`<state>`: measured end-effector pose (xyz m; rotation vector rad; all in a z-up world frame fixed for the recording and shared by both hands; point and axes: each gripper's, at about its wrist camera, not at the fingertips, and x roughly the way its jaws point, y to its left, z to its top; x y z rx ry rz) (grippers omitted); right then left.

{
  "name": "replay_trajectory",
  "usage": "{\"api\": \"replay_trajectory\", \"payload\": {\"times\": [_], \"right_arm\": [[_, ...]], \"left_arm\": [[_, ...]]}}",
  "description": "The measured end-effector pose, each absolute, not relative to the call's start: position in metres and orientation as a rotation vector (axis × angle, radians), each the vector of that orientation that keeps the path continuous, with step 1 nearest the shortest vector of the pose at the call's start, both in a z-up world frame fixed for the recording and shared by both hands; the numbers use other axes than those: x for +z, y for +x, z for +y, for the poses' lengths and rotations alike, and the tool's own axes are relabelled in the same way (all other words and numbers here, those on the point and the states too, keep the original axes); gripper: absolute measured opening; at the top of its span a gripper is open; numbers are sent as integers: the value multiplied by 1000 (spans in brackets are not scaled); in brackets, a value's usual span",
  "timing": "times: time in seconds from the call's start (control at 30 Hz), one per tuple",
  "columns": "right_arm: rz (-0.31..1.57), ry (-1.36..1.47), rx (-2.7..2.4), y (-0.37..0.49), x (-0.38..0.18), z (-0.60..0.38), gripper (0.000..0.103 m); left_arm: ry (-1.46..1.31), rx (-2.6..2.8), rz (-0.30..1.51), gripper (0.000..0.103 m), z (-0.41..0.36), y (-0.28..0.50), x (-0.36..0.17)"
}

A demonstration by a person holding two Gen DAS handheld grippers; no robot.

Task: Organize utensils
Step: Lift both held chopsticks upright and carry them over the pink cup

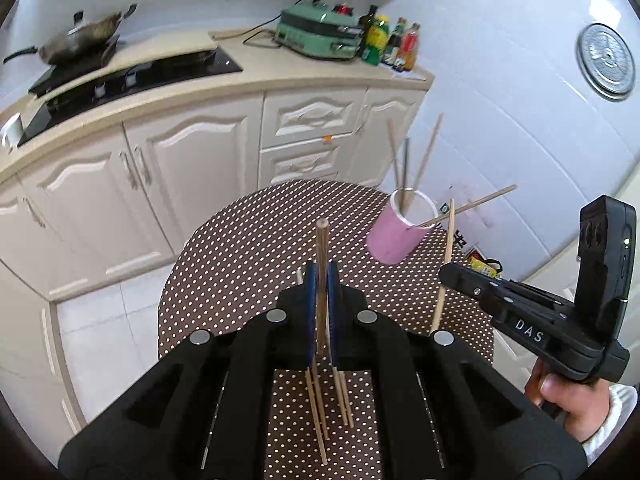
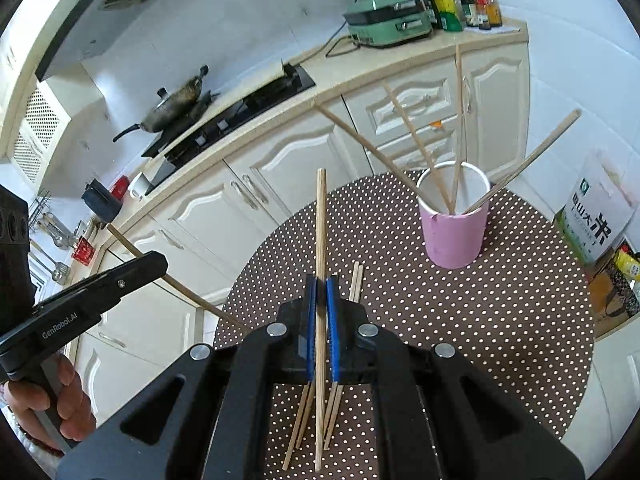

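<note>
A pink cup (image 1: pixel 396 232) (image 2: pixel 456 232) stands on the round dotted table (image 1: pixel 248 248) (image 2: pixel 500 300) and holds several wooden chopsticks. My left gripper (image 1: pixel 322 276) is shut on a chopstick (image 1: pixel 322 264) that points upward, above the table. My right gripper (image 2: pixel 321 284) is shut on another chopstick (image 2: pixel 321 232), also upright; in the left wrist view it (image 1: pixel 444 272) holds that stick (image 1: pixel 447 256) right of the cup. Several loose chopsticks (image 1: pixel 320 408) (image 2: pixel 304 416) lie on the table under both grippers. The left gripper also shows in the right wrist view (image 2: pixel 160 260) with its stick (image 2: pixel 176 280).
White kitchen cabinets (image 1: pixel 192 160) and a counter with a hob, a pan (image 1: pixel 80 40), a green appliance (image 1: pixel 320 36) and bottles (image 1: pixel 396 44) lie beyond the table. A rice bag (image 2: pixel 596 216) and packets stand on the floor at the right.
</note>
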<state>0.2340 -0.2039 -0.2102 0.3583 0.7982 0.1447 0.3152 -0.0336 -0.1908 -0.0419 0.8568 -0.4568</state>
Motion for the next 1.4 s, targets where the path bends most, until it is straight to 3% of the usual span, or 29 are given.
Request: {"api": "replay_trajectory", "payload": {"times": [0.87, 1.4], "right_arm": [[528, 318, -25, 228, -135, -284, 4], [460, 293, -109, 274, -125, -314, 4]], "left_arm": [[-133, -662, 643, 5, -114, 338, -100], [-96, -653, 666, 5, -166, 400, -123]]}}
